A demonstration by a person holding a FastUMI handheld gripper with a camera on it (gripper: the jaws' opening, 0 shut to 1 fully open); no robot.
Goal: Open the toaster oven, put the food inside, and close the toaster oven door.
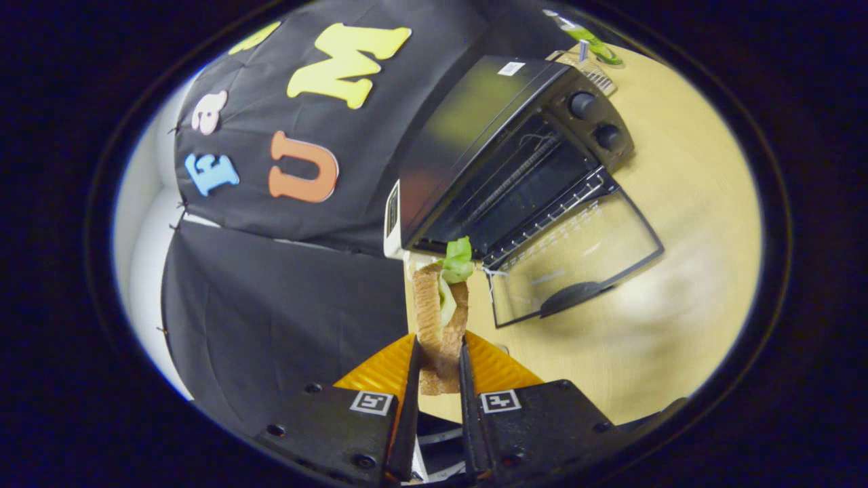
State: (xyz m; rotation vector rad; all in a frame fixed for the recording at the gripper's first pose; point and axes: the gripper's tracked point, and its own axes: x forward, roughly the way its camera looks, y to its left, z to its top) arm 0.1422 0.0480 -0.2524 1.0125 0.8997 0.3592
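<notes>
The gripper (439,356) is clamped on a sandwich (442,318), both fingers pressing its bread slices from either side so the lettuce filling stays pinched between them and sticks out at the far end. The sandwich juts forward past the fingertips, which leaves a free end to lead into the toaster oven (508,156) without the fingers having to go deep inside. The oven sits on the wooden table (692,203) just beyond the sandwich, seen at a tilt because the gripper is rolled to one side. Its glass door (576,257) is already dropped open and lies flat toward the gripper, so the wire rack (542,210) is exposed. The opening step looks done; loading seems to be the step in hand, with closing left.
</notes>
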